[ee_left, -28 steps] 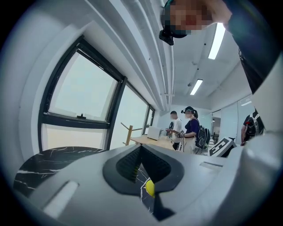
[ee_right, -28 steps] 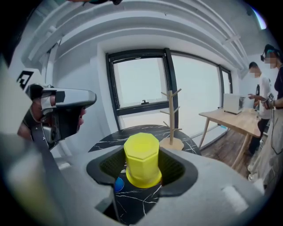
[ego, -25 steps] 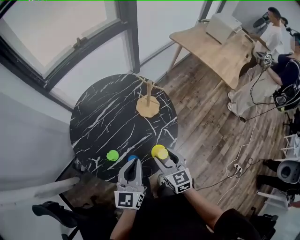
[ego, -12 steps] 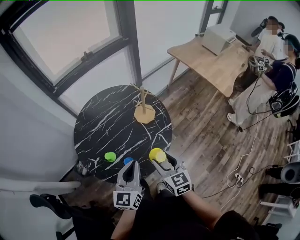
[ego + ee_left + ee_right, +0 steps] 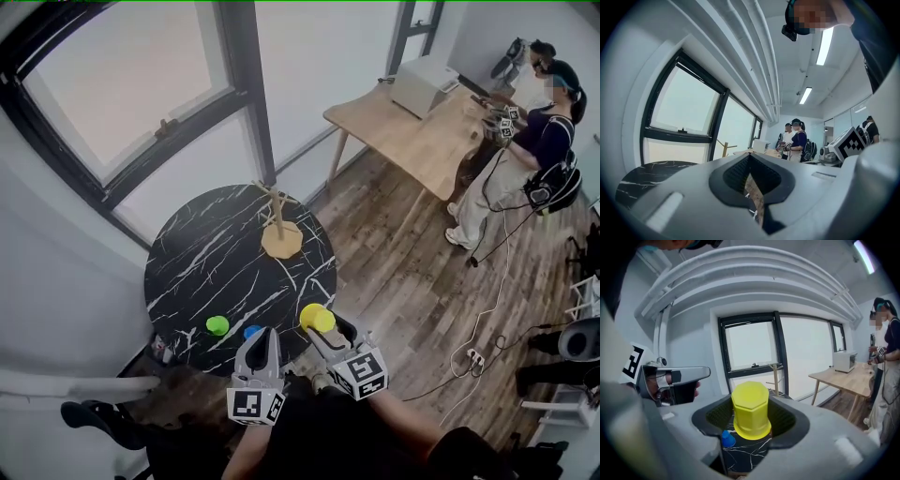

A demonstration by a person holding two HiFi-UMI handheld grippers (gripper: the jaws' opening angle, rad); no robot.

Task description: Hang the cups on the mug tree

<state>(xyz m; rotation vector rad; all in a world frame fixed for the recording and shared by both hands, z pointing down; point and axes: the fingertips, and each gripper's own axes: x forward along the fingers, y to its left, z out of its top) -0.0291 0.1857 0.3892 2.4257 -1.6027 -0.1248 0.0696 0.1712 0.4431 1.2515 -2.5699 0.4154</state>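
Gripping yellow cup (image 5: 750,411) upside down in right gripper (image 5: 323,326), lower centre — ready for carrying to mug tree (image 5: 278,220) above, with left gripper (image 5: 262,339) pressed closed, empty.

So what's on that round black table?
On the table: a wooden mug tree, a green cup and a blue cup. The yellow cup isn't on it: the right gripper holds it in the air. The left gripper covers part of the near edge.
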